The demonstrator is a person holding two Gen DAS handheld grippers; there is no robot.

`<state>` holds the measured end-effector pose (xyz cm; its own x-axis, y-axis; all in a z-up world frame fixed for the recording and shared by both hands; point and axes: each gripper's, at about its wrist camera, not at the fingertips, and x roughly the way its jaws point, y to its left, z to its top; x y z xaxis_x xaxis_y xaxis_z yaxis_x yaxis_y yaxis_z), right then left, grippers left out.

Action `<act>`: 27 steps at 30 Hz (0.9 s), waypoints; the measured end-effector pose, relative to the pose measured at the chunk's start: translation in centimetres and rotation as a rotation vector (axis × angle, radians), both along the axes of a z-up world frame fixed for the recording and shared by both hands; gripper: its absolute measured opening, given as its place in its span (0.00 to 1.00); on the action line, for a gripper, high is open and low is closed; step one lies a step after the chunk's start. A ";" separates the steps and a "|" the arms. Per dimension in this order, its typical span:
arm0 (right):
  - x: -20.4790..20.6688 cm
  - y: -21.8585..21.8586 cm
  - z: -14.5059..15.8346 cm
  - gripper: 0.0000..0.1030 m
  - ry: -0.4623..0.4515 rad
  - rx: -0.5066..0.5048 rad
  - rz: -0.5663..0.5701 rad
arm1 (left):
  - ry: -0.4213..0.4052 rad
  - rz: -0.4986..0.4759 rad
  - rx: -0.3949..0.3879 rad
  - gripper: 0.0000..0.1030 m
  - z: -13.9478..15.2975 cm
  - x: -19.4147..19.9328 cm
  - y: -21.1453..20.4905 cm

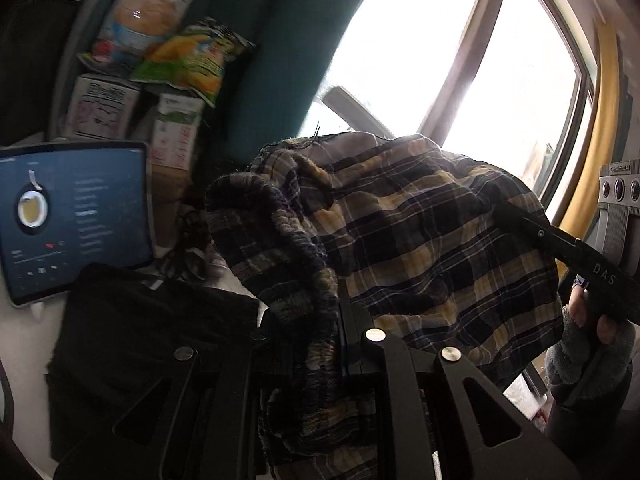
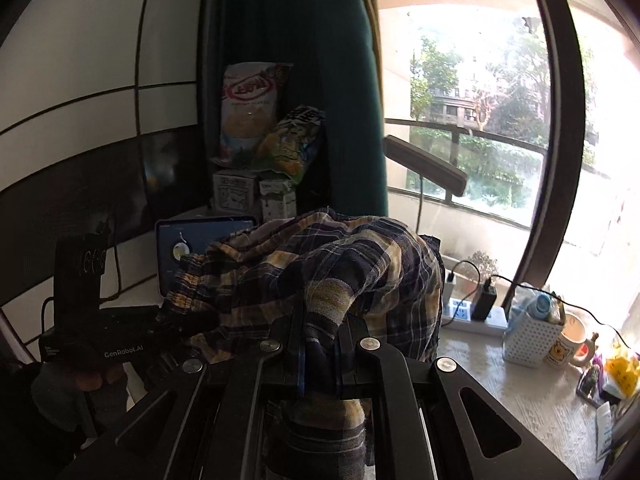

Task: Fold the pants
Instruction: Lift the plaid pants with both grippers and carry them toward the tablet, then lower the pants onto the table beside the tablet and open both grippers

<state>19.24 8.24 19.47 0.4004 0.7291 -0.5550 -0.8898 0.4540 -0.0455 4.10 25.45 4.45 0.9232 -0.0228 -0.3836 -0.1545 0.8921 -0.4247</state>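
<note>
Dark blue and yellow plaid pants (image 1: 404,232) hang bunched in the air between both grippers. My left gripper (image 1: 320,320) is shut on the gathered elastic waistband, which drapes down over its fingers. In the right wrist view the plaid pants (image 2: 320,276) bulge up in front of the lens, and my right gripper (image 2: 320,332) is shut on a fold of the cloth. The right gripper (image 1: 500,210) also shows in the left wrist view, coming in from the right with a gloved hand (image 1: 588,340) below it. The left gripper body (image 2: 100,344) sits at the lower left of the right wrist view.
A folded black garment (image 1: 152,344) lies on the table beside a lit tablet (image 1: 76,220). Snack bags (image 1: 168,24) and cartons (image 2: 252,192) stand at the back by a teal curtain (image 2: 304,60). A power strip (image 2: 472,312), a white basket (image 2: 528,336) and a mug (image 2: 568,344) sit at the right near the window.
</note>
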 end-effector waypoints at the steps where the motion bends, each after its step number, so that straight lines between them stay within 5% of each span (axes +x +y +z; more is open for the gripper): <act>1: -0.7 0.9 0.3 0.08 -0.008 0.000 0.019 | -0.010 0.017 -0.001 0.13 0.3 -0.8 0.7; 10: -6.3 9.9 3.1 0.08 -0.047 0.046 0.207 | -0.062 0.191 0.054 0.13 4.1 -8.0 7.0; 17: -7.8 13.8 2.9 0.08 0.016 0.122 0.262 | 0.001 0.238 0.136 0.13 5.6 -10.4 9.4; 22: -4.7 13.6 -2.5 0.08 0.135 0.095 0.168 | 0.134 0.161 0.131 0.13 1.4 -6.4 10.3; 27: -0.1 11.2 -12.2 0.08 0.303 -0.007 0.004 | 0.343 0.053 0.068 0.13 -7.7 0.0 9.0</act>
<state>19.12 19.47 7.26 0.2123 0.7261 -0.6540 -0.8652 0.4508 0.2196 4.14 34.50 -3.23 0.7398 0.0579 -0.6703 -0.3243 0.9036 -0.2798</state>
